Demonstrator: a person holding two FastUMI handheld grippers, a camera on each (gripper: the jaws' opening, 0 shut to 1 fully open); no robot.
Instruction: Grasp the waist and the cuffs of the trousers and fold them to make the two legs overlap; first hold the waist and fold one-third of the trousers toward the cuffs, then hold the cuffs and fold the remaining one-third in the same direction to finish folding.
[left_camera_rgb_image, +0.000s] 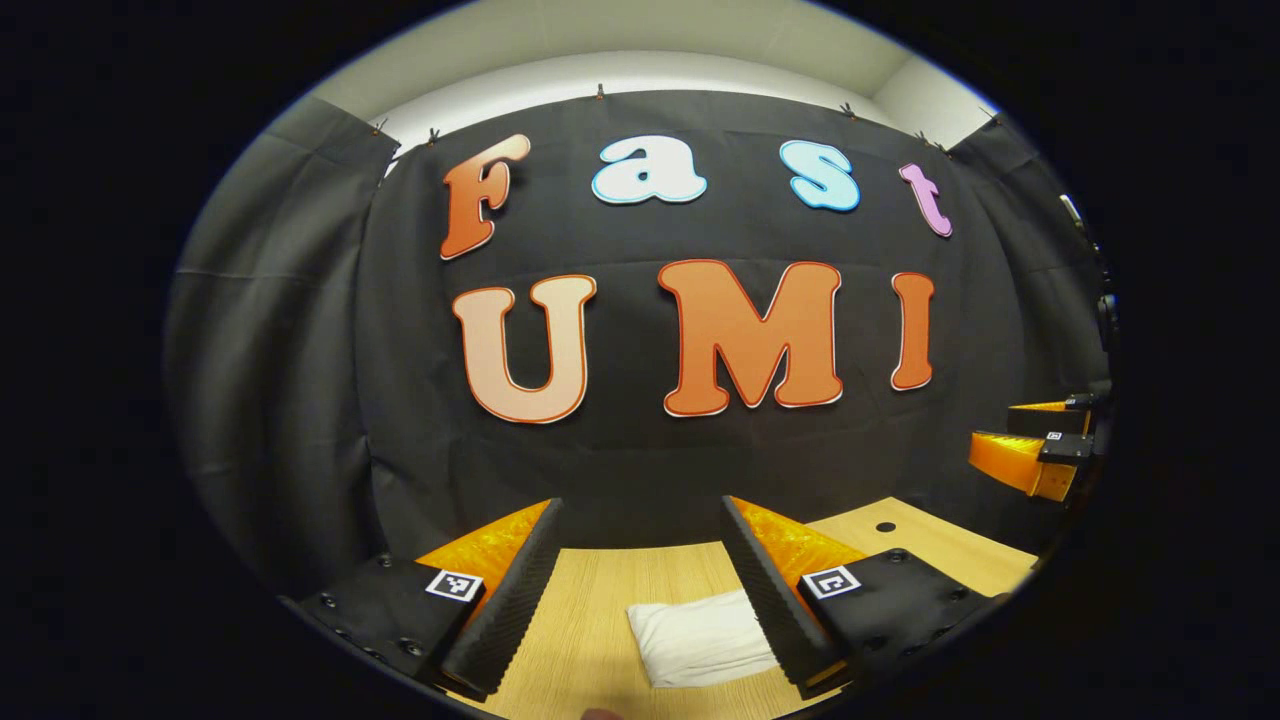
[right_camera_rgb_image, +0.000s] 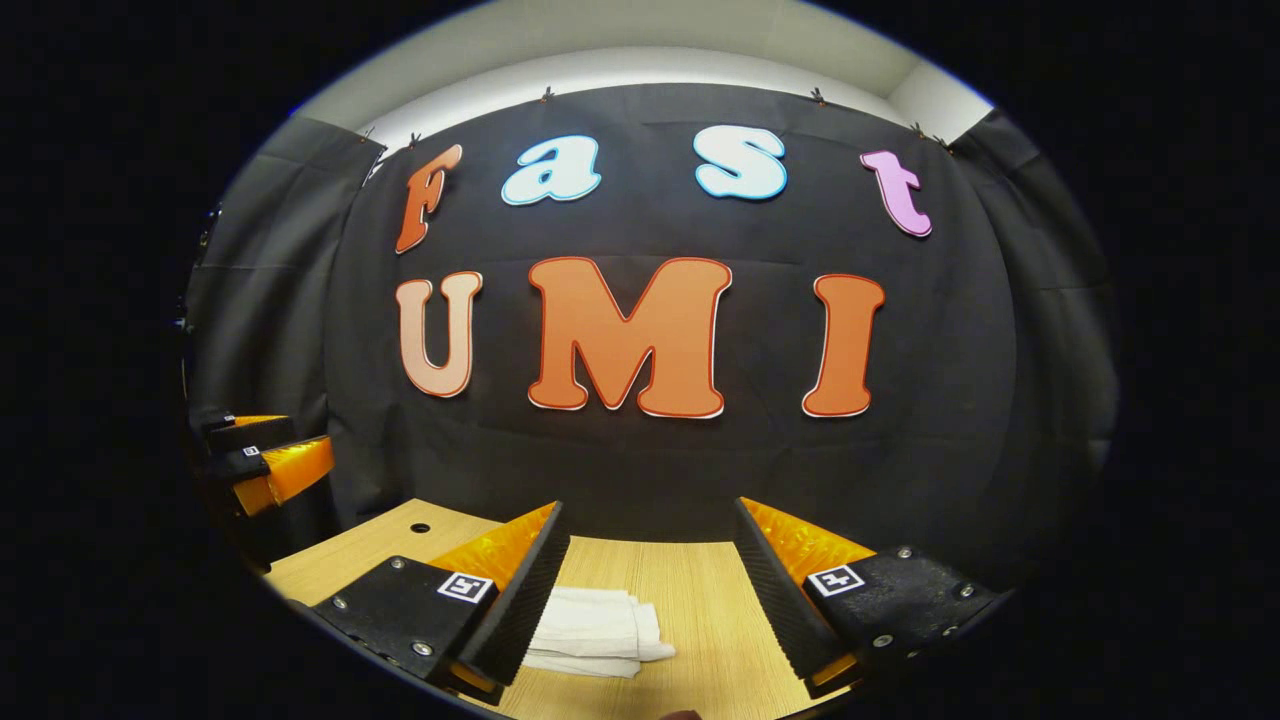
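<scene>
Grippers: left gripper (left_camera_rgb_image: 640, 590) and right gripper (right_camera_rgb_image: 650, 590) both spread wide, holding nothing, above the table (left_camera_rgb_image: 590, 600).
Trousers: white trousers (left_camera_rgb_image: 700, 640) lie on the wood as a compact folded bundle, at 6 o'clock in the left gripper view and at 7 o'clock in the right gripper view (right_camera_rgb_image: 600, 625).
Handling: probably light, soft and limp; I would grip a folded edge through all layers.
Far: black booth wall (left_camera_rgb_image: 640, 460).

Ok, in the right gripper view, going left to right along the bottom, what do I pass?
The left gripper at the far left edge, the small hole in the table, the folded white trousers, then bare wooden table between the right gripper fingers.
</scene>
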